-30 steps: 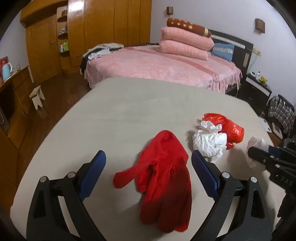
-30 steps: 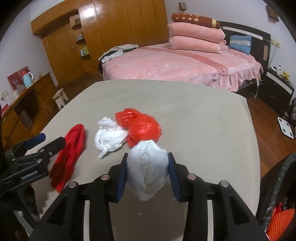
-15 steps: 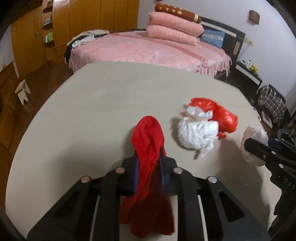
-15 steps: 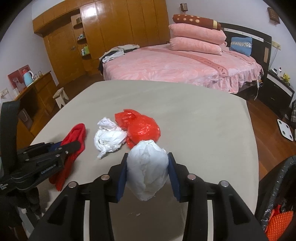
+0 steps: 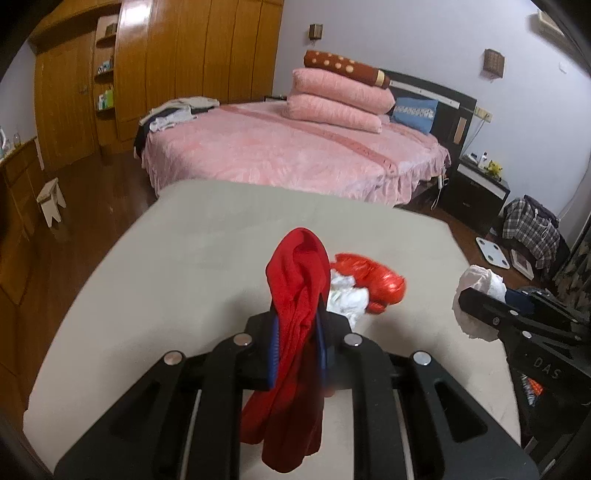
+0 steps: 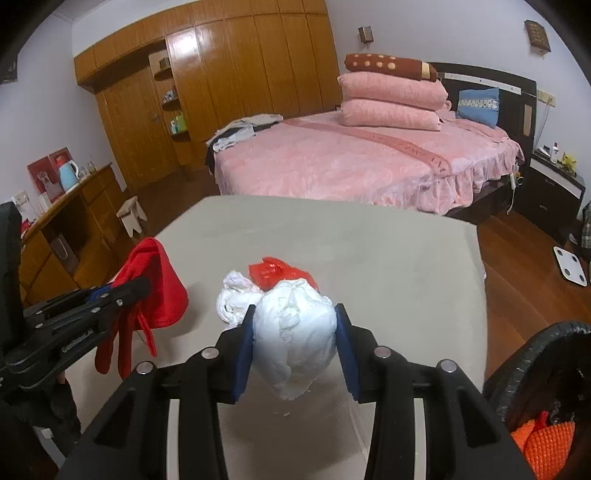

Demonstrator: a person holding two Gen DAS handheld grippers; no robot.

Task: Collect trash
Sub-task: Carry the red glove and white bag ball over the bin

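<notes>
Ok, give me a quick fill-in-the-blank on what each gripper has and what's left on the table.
1. The left gripper is shut on a red ____.
2. The right gripper holds a ____ wad.
3. Two pieces remain on the table: a white bag and a ____ bag.

Missing: glove; white; red

A bedroom with pale lilac walls [image 6: 424,29] and a dark wood floor [image 5: 99,199]. A tall wooden wardrobe [image 6: 240,85] fills the far wall. A bed [image 5: 295,155] in a pink cover carries stacked pink pillows [image 6: 391,99] and a blue cushion [image 6: 478,105]. A black nightstand [image 6: 554,195] stands beside it; a small white stool [image 5: 50,201] sits near a wooden sideboard [image 6: 62,225]. The beige bench [image 6: 369,251] fills the foreground.
</notes>
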